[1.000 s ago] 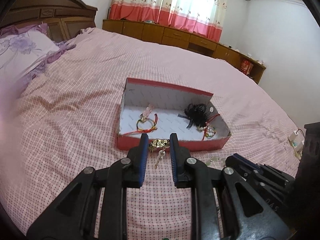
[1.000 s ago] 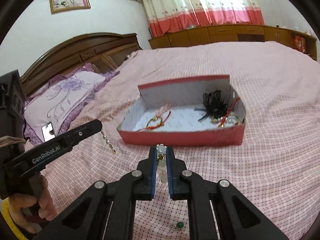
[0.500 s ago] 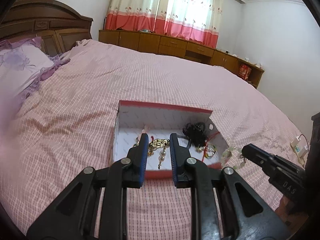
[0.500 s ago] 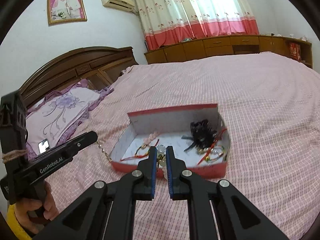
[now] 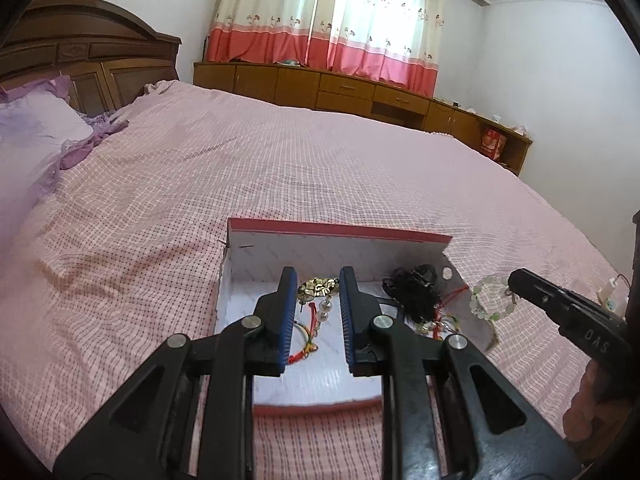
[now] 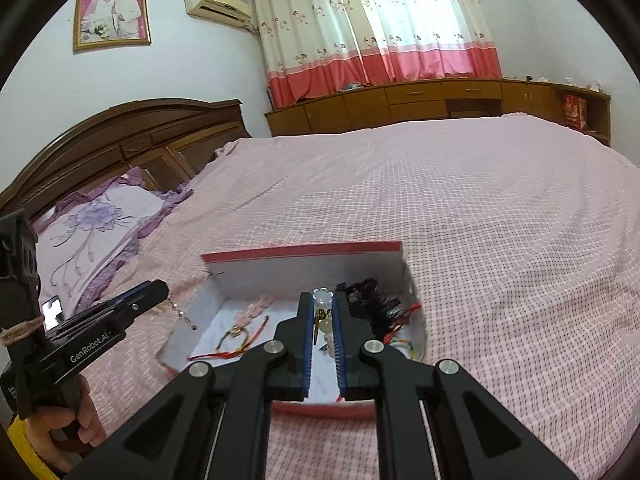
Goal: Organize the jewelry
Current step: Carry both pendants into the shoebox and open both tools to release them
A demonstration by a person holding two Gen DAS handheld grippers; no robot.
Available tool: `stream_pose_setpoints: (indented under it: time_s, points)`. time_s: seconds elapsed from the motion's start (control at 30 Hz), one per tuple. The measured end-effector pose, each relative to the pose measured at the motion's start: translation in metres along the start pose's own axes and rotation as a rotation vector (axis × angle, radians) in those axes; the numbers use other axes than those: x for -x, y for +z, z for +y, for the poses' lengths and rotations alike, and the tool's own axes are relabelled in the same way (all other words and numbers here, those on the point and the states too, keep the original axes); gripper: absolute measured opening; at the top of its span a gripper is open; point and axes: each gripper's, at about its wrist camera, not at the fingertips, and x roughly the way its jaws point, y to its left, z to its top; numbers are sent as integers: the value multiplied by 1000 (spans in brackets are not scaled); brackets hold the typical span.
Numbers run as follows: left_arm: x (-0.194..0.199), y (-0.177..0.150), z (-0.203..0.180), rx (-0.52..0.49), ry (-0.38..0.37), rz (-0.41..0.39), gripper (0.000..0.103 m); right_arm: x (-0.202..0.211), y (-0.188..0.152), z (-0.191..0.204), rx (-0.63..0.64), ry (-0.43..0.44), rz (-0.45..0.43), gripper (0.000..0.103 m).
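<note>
Delivery is the step in hand: we hold both grippers over the red box (image 5: 336, 232), low in the middle of each frame. Our left gripper (image 5: 318, 286) pinches a gold brooch (image 5: 317, 286) with pearl drops, jaws narrow; our right gripper (image 6: 322, 304) is clamped on a pale bead bracelet (image 6: 322, 298). Next we judge each should lower over bare floor, then part its jaws.
</note>
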Motion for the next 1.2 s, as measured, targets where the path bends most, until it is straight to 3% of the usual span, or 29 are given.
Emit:
stream_pose_setpoints:
  time_s: [0.57, 1.03, 1.2]
  points:
    - [-66, -29, 11, 13, 58, 41, 13, -71, -21, -30, 14, -101, 41, 11]
    - [-77, -30, 10, 39, 74, 73, 16, -88, -36, -30, 41, -145, 43, 12]
    - [-76, -29, 8, 35, 86, 62, 25, -86, -34, -29, 40, -144, 36, 24]
